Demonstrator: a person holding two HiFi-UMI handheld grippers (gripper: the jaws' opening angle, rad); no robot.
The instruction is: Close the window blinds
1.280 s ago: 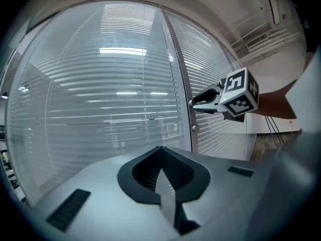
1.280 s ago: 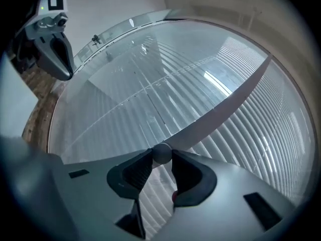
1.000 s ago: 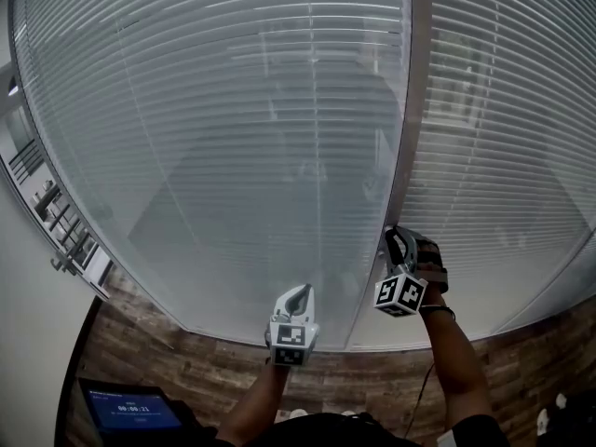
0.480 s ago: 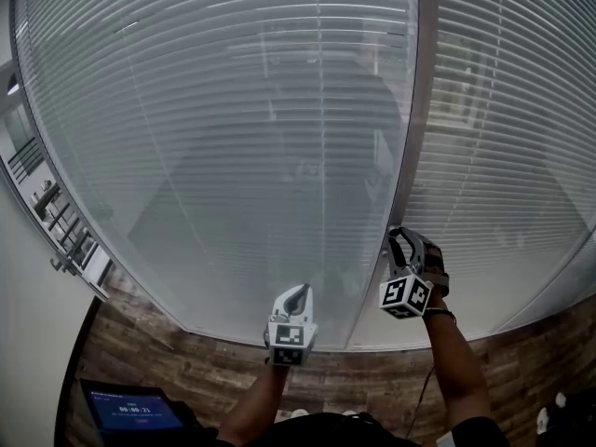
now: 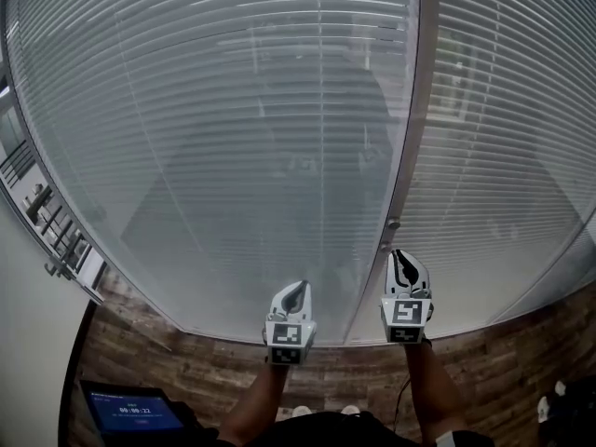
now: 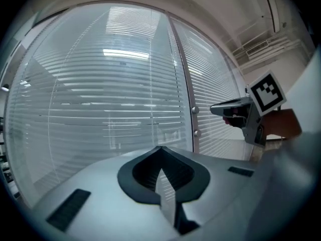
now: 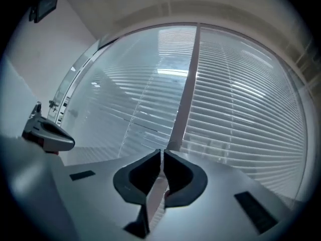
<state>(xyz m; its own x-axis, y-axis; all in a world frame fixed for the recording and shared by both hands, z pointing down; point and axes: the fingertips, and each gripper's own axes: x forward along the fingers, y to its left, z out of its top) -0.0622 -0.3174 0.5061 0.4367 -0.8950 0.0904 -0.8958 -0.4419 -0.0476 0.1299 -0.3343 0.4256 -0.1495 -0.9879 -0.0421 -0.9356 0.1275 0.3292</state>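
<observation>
Blinds (image 5: 279,110) behind glass, dead ahead, covering the whole glazed wall from top of head view down to floor line; slats horizontal, thin cords running vertically. Split into two panels by a grey post (image 5: 415,110): left panel greyer with dim shapes showing in it, right panel brighter and whiter. Two small round knobs (image 5: 394,223) low on the post, one above the other. Right gripper (image 5: 401,253) level, pointing at the post, tips just below and beside the lower knob, just short of it in right gripper view. Jaws just been closing, now nearly together with only a thin slit between the pads; nothing in the slit, post visible through it. Marker cube (image 5: 405,312) at its rear, forearm (image 5: 430,389) behind. Left gripper (image 5: 300,289) level too, facing the left panel near its bottom edge, left of the post, short of the glass; jaw tips meeting at the front, nothing clamped. Both grippers side by side, near each other, not touching. Wood-plank floor (image 5: 186,361) below the glazing. Tablet (image 5: 130,408) with a lit blue screen low left. White wall (image 5: 28,343) at left edge.
</observation>
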